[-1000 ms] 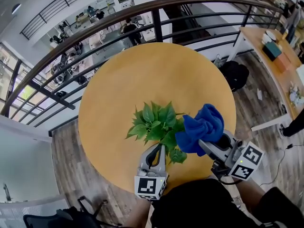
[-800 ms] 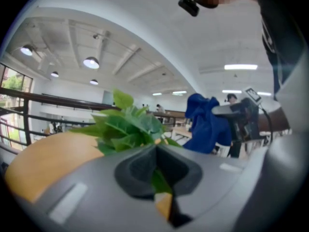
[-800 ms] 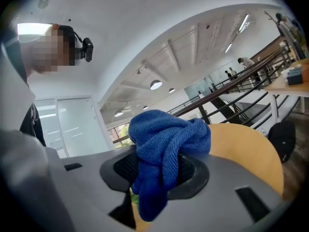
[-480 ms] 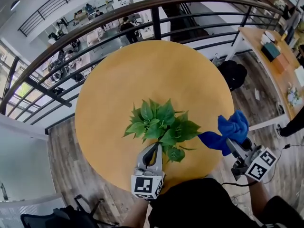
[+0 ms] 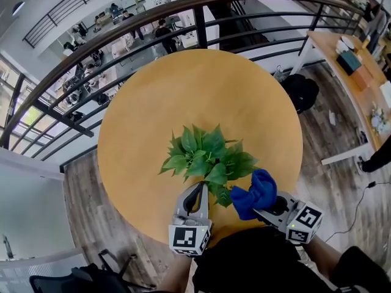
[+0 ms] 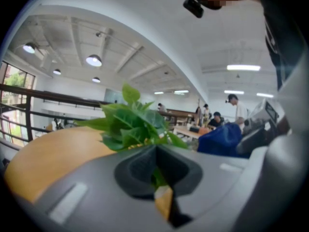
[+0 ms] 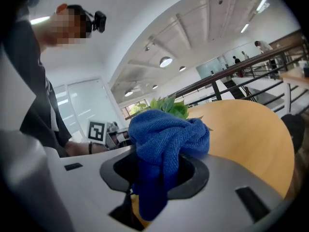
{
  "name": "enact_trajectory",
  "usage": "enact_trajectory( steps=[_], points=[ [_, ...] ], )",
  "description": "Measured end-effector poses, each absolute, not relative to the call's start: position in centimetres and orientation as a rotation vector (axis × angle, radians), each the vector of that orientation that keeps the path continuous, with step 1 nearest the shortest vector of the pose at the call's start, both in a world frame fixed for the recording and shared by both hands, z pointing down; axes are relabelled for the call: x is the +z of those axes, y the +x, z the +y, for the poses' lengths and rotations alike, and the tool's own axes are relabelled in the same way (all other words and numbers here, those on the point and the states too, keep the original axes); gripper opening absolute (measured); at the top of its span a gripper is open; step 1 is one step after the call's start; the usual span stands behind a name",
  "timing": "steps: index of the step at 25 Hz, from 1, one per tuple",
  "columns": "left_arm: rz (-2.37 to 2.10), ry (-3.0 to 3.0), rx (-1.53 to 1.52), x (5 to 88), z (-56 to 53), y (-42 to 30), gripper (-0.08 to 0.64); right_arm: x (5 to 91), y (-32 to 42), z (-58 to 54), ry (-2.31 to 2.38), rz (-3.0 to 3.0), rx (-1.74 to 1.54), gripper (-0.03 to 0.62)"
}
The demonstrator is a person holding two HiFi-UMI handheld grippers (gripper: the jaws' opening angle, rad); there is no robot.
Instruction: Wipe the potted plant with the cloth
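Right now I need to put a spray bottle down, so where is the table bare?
The table is bare across its far half, between the plant and the railing, and on both sides of the plant. It is crowded at the near edge, where the left tongs, the right tongs and the cloth sit by the leaves.

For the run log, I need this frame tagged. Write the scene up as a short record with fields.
surface: round wooden table
plant: potted plant, toward the table's near edge, pot hidden under its foliage
cloth: blue cloth, bunched, against the plant's right-hand leaves
left gripper: left gripper, shut on a leaf at the plant's near side
right gripper: right gripper, shut on the cloth
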State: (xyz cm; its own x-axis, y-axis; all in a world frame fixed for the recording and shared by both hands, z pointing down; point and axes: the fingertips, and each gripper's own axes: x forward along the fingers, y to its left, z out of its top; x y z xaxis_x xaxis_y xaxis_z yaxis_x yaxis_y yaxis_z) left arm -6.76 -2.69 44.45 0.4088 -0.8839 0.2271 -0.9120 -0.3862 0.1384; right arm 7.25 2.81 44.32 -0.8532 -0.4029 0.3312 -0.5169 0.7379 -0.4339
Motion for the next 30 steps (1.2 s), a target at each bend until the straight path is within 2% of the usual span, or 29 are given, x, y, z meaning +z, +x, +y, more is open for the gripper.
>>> enact_trajectory(
  steps=[3, 8, 12, 16, 23, 30],
  points=[
    [-1.588, 2.429, 0.169, 44.0, -2.6, -6.9, 0.003, 43.8, 7.2, 2.2, 0.725, -2.706, 0.652, 0.15],
    [-1.594, 2.429, 0.172, 44.0, -2.8, -7.2, 0.003, 38.2, 10.9, -1.7, 0.869, -2.767, 0.491, 0.15],
    [-1.596, 2.425, 0.17, 44.2, -3.1, -7.2, 0.003, 35.0, 14.3, -6.3, 1.037, -2.642, 0.178, 0.15],
    [-1.594, 2.424, 0.163, 44.1, -3.4, -7.0, 0.003, 37.5, 15.4, -9.5, 1.012, -2.273, -0.203, 0.15],
    [-1.586, 2.432, 0.174, 44.1, -3.6, -6.5, 0.003, 43.5, 8.8, -8.7, 0.694, -2.045, -0.561, 0.15],
    [-1.573, 2.436, 0.179, 44.3, -3.5, -6.3, 0.003, 47.9, 12.2, -9.2, 0.712, -1.882, -0.517, 0.152]
  ],
)
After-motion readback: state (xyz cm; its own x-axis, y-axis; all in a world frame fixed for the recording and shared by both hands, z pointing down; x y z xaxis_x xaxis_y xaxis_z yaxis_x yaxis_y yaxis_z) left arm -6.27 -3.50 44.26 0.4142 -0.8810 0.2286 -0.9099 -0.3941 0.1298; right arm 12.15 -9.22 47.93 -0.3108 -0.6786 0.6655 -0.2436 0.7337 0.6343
